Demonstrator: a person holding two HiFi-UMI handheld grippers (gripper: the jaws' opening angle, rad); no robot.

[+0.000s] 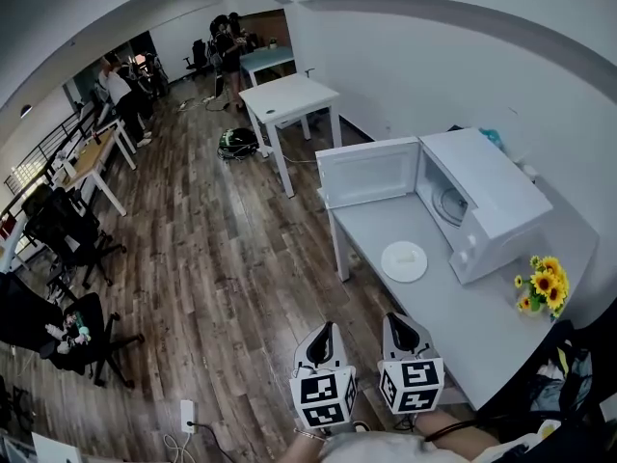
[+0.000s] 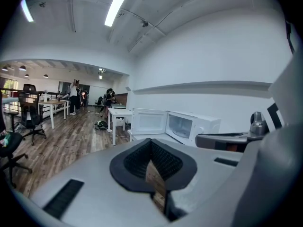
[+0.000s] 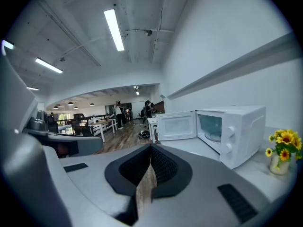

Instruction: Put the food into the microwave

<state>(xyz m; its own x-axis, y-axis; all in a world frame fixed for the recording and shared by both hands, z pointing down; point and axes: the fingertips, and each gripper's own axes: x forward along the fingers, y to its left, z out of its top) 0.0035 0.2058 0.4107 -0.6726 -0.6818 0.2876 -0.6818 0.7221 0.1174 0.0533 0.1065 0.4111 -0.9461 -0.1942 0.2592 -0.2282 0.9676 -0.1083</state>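
Observation:
A white microwave [image 1: 487,201] stands on the pale table [image 1: 386,220] at the right, its door [image 1: 369,172] swung wide open to the left. In front of it lies a white plate [image 1: 404,260] with a pale piece of food on it. Both grippers hang low near the table's front end. My left gripper [image 1: 325,329] and right gripper [image 1: 396,322] are shut, with nothing between their jaws. The left gripper view shows the jaw tips [image 2: 151,140] closed and the microwave [image 2: 195,126] beyond. From the right gripper [image 3: 151,146] the microwave [image 3: 236,126] is seen; the plate is hidden.
A vase of sunflowers [image 1: 543,284] stands right of the microwave, also visible as flowers [image 3: 283,146]. More white tables [image 1: 287,98] and a black bag [image 1: 237,142] lie farther along the wooden floor. Office chairs [image 1: 67,234] and people are at the far left.

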